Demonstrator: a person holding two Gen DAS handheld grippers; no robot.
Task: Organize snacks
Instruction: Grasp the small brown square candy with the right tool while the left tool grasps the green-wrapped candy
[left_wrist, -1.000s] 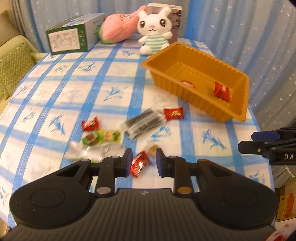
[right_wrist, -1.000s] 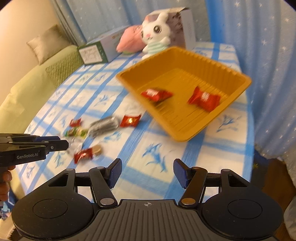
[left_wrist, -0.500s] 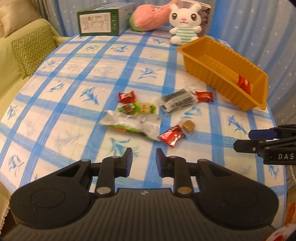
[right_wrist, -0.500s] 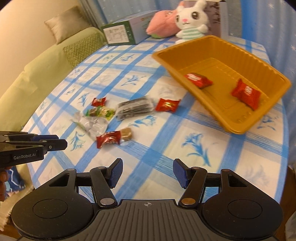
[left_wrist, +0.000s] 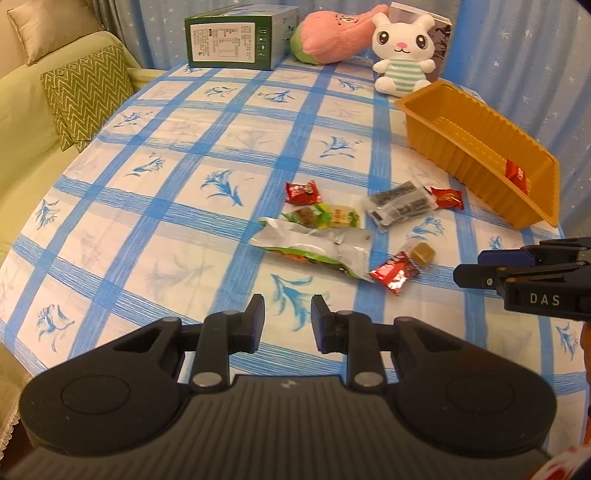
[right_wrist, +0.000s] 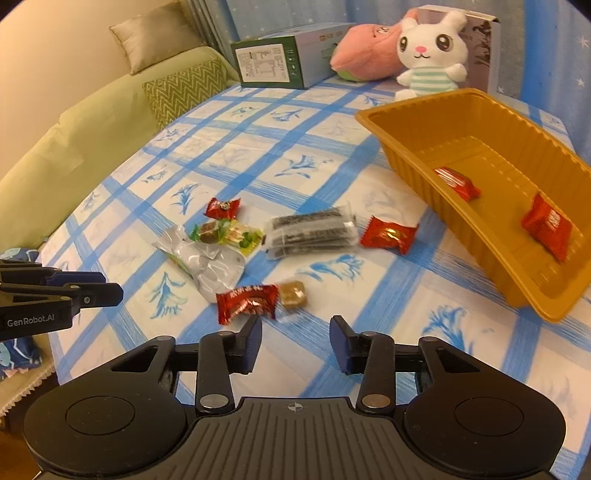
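Note:
Several snacks lie loose on the checked tablecloth: a red packet with a brown cube (right_wrist: 246, 303) (left_wrist: 393, 271), a silver-green bag (left_wrist: 314, 247) (right_wrist: 207, 264), a green-yellow candy (right_wrist: 229, 234), a black-striped clear packet (right_wrist: 312, 232) (left_wrist: 400, 206), and red candies (right_wrist: 388, 234) (right_wrist: 221, 208). The orange tray (right_wrist: 373, 118) (left_wrist: 417, 101) holds two red packets (right_wrist: 456, 182) (right_wrist: 548, 225). My left gripper (left_wrist: 287, 317) is open and empty, above the table's near edge. My right gripper (right_wrist: 295, 341) is open and empty, just short of the red packet.
At the table's far end stand a green box (left_wrist: 238, 37), a pink plush (left_wrist: 332, 35), a white bunny plush (left_wrist: 402, 55) and a grey box (right_wrist: 480, 44). A green sofa with a zigzag cushion (left_wrist: 86, 94) is at the left.
Both grippers have pulled back toward the near edge and swung left, so more of the table and sofa shows. The snacks have not moved. Both stay open and empty.

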